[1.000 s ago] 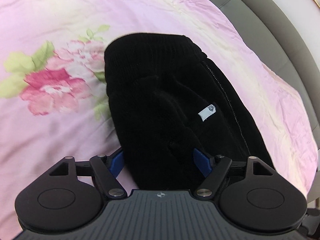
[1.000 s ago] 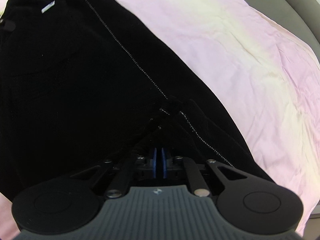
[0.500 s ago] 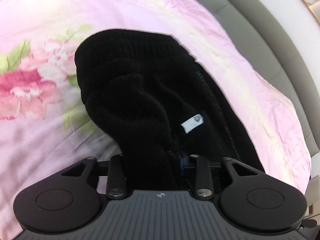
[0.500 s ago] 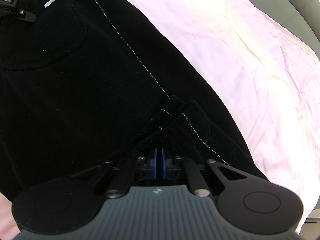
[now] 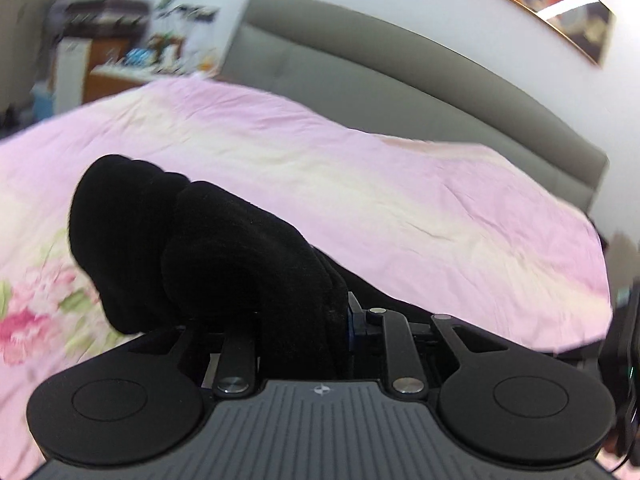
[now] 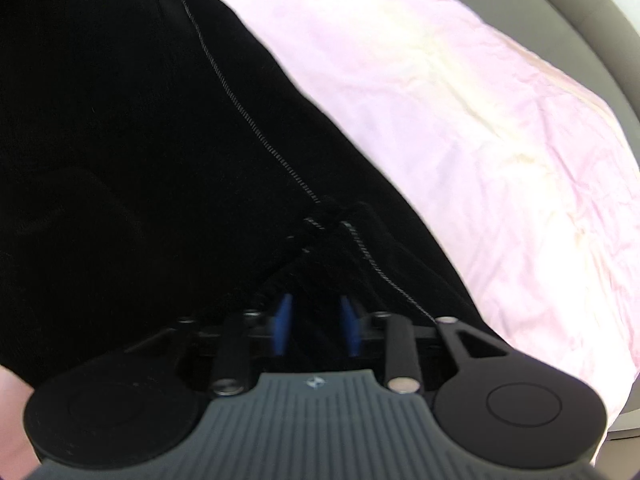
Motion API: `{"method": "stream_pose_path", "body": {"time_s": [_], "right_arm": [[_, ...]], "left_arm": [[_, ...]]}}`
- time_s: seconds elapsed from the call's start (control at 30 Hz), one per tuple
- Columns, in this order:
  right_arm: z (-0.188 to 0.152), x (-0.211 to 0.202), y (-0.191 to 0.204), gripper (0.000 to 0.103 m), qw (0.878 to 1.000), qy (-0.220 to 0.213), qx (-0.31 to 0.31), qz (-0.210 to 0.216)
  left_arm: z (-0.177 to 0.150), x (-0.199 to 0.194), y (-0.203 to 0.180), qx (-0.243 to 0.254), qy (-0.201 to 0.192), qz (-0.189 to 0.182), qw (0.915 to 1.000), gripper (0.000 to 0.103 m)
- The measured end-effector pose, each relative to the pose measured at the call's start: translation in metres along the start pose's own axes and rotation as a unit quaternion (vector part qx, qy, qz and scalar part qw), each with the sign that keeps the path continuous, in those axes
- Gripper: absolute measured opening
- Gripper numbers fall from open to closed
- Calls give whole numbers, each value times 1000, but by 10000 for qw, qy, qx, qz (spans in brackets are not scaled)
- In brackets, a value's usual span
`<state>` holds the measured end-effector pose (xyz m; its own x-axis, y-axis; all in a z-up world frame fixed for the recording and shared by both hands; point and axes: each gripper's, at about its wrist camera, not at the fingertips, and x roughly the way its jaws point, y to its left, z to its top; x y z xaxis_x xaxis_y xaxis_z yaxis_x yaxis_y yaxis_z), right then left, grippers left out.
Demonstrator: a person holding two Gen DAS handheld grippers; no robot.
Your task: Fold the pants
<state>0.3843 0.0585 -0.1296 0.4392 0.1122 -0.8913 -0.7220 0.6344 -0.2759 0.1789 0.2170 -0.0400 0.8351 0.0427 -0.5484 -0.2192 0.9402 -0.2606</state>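
Black ribbed pants [image 5: 224, 256], bunched into a soft hump, rise off the pink floral bedsheet [image 5: 360, 200] in the left gripper [image 5: 304, 320], whose jaws have just been closing and now pinch the cloth. The right gripper [image 6: 314, 322] (blue pads parted, just opening) points steeply down over the stitched seam, cloth loose between.

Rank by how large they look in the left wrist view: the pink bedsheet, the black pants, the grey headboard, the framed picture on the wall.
1. pink bedsheet
2. black pants, though enlarged by nearness to the camera
3. grey headboard
4. framed picture, cut off by the picture's edge
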Motion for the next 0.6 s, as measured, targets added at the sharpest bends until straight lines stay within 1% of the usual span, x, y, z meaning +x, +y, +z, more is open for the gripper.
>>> {"method": "stream_pose_path", "body": {"time_s": [0.07, 0.13, 0.17, 0.23, 0.27, 0.33, 0.37, 0.43, 0.5, 0.6], "right_arm": [[-6, -11, -5, 30, 9999, -59, 121, 99], [-14, -23, -10, 30, 9996, -118, 216, 155], [-19, -27, -12, 30, 9995, -142, 244, 163], [-29, -35, -17, 30, 9992, -155, 313, 190], [-35, -38, -19, 30, 9990, -147, 359, 215], [-45, -42, -24, 30, 9984, -121, 474, 272], [-51, -43, -26, 30, 9981, -103, 532, 307], [-59, -44, -28, 30, 9973, -59, 637, 361], [-66, -43, -29, 30, 9967, -2, 700, 405], [-71, -41, -28, 30, 9960, 41, 765, 462]], "left_arm": [[-8, 0, -32, 543, 21, -28, 9985, 26], [-19, 3, -62, 1075, 85, -31, 9942, 26], [-27, 8, -77, 1360, 121, -17, 9906, 26], [-46, 18, -103, 1957, 167, 63, 9805, 26], [-61, 21, -115, 2305, 210, 123, 9728, 26], [-85, 25, -138, 2837, 346, 197, 9581, 26], [-96, 27, -147, 3013, 430, 199, 9523, 27], [-118, 35, -161, 3418, 620, 216, 9375, 27], [-139, 43, -173, 3840, 788, 252, 9196, 30], [-165, 59, -182, 4319, 1104, 232, 8948, 34]]}}
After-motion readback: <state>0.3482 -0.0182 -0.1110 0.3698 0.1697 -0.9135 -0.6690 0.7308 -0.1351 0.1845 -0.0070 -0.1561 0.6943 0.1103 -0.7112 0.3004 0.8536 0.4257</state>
